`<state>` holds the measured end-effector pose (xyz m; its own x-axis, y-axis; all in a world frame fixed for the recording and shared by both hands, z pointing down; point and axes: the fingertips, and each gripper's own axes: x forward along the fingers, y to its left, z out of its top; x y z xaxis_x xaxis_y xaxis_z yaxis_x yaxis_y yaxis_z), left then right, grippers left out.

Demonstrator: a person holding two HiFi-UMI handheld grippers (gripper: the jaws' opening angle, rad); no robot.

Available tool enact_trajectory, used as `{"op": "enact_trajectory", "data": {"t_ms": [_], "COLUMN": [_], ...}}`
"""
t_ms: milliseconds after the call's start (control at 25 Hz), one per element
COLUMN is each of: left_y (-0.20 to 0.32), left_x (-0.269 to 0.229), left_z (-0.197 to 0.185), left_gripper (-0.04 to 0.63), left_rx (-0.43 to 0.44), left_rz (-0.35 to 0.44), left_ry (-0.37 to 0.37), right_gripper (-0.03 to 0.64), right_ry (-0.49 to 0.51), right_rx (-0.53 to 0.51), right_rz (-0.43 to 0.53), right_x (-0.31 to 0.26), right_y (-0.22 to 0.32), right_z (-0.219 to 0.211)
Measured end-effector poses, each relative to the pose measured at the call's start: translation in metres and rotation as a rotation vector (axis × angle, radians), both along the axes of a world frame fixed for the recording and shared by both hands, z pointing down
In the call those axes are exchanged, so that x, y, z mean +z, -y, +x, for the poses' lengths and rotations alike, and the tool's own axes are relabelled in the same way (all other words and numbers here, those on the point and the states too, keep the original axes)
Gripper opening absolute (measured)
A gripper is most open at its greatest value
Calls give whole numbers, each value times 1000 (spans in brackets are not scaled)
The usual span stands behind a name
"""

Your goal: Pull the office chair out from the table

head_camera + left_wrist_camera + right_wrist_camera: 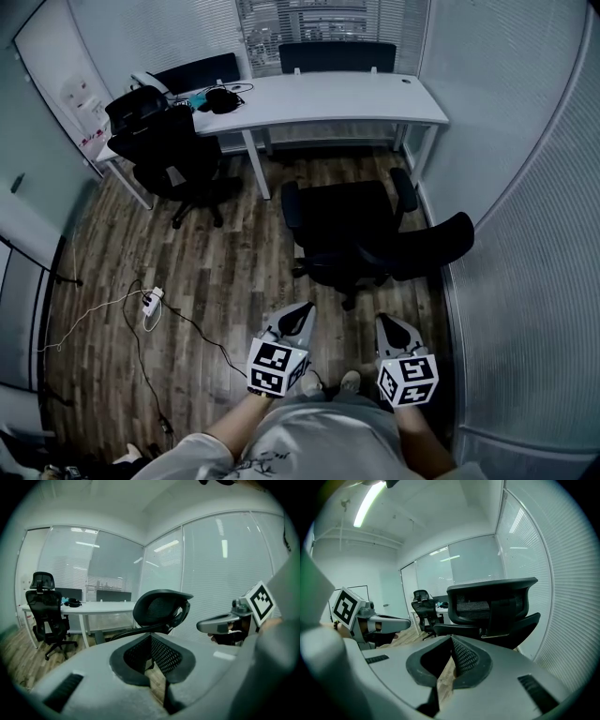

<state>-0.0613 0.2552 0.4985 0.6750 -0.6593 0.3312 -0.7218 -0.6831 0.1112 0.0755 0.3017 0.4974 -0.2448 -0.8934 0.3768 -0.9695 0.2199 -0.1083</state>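
The black office chair (pixel 349 228) stands on the wood floor, away from the white table (pixel 375 103), its backrest (pixel 433 247) turned to the right. My left gripper (pixel 300 316) and right gripper (pixel 390 327) hover side by side just short of the chair, apart from it. Both are shut with nothing between the jaws. In the left gripper view the shut jaws (pixel 151 638) point at the mesh backrest (pixel 161 607), and the right gripper (pixel 220 623) shows beside them. In the right gripper view the jaws (pixel 451 640) face the chair (pixel 492 604).
A second black chair (pixel 173 155) stands at the table's left end, with headphones (pixel 223 98) on the tabletop. A power strip and cables (pixel 150 302) lie on the floor at the left. A glass wall with blinds (pixel 525 244) runs close along the right.
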Motion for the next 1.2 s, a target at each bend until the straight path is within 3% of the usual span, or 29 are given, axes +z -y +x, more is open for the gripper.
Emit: {"op": "enact_trajectory", "data": {"t_ms": [1200], "left_y": [-8], "left_x": [6], "left_z": [27], "left_gripper": [11], "left_rx": [-32], "left_rz": [-26], "left_ry": [7], "right_gripper": [8], "right_ry": [1], "right_rx": [-121], "right_rz": [-23], "right_x": [6], "right_y": [13], "right_z": [3]}}
